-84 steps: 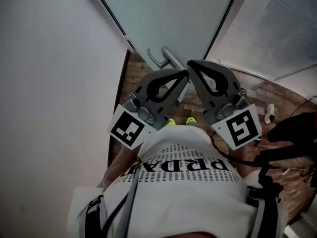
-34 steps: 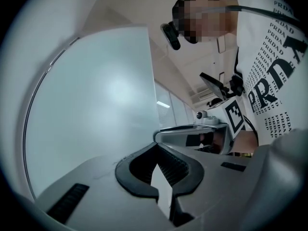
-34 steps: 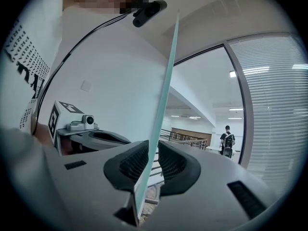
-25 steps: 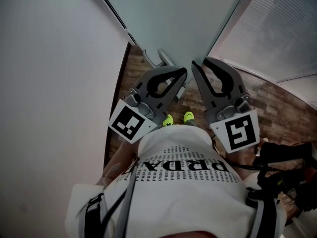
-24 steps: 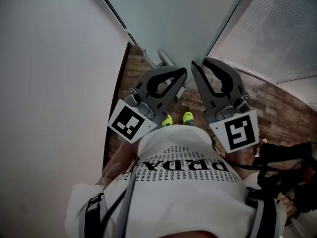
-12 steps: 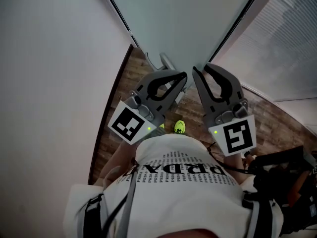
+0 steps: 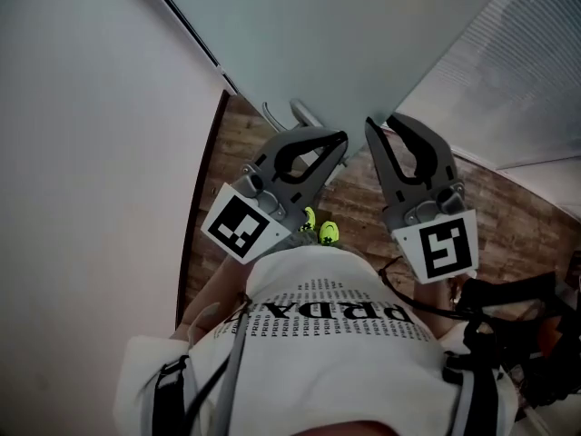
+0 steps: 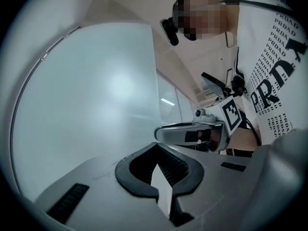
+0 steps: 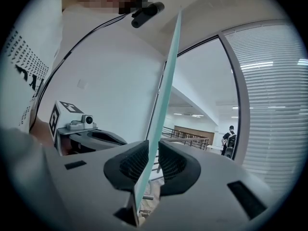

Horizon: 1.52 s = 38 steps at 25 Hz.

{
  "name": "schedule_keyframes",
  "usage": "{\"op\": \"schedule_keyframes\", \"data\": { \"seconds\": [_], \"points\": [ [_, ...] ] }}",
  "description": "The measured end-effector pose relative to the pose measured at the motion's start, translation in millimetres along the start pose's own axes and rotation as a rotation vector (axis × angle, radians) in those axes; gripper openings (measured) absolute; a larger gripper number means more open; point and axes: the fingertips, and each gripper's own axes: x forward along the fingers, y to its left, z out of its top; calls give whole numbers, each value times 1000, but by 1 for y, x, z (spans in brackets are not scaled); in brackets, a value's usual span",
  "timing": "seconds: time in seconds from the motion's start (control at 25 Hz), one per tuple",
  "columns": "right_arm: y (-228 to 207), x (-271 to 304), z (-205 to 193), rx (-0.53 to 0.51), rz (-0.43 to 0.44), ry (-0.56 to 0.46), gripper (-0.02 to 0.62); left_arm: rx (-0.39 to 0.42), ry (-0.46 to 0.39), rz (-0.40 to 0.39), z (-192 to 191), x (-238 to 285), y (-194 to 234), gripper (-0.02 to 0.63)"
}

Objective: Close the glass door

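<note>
At the doorway, the glass door (image 7: 345,34) is gripped by its free edge, between a white wall (image 7: 91,153) on the left and a slatted partition (image 7: 536,71) on the right.
The right claw (image 9: 152,150) is clamped on that thin edge, which runs up between its pads. The left claw (image 8: 157,148) is closed with nothing in it, its tip just short of the metal handle (image 8: 190,133). Bare wooden floor (image 7: 245,139) is seen below the door. Past the edge, a railing (image 9: 187,139) and a distant person (image 9: 230,139) can be made out.
</note>
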Motion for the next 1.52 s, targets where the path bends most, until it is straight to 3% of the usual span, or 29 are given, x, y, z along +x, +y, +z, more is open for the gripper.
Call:
{"op": "schedule_keyframes", "data": {
  "seconds": [0.44, 1.2, 1.52],
  "points": [
    [-6, -3, -4, -5, -56, 11, 57, 56, -1, -33, 9, 2, -3, -1],
    [0, 3, -2, -23, 41, -18, 57, 47, 24, 60, 6, 6, 3, 0],
    [-1, -1, -4, -19, 14, -15, 57, 68, -2, 21, 4, 7, 2, 0]
  ]
}}
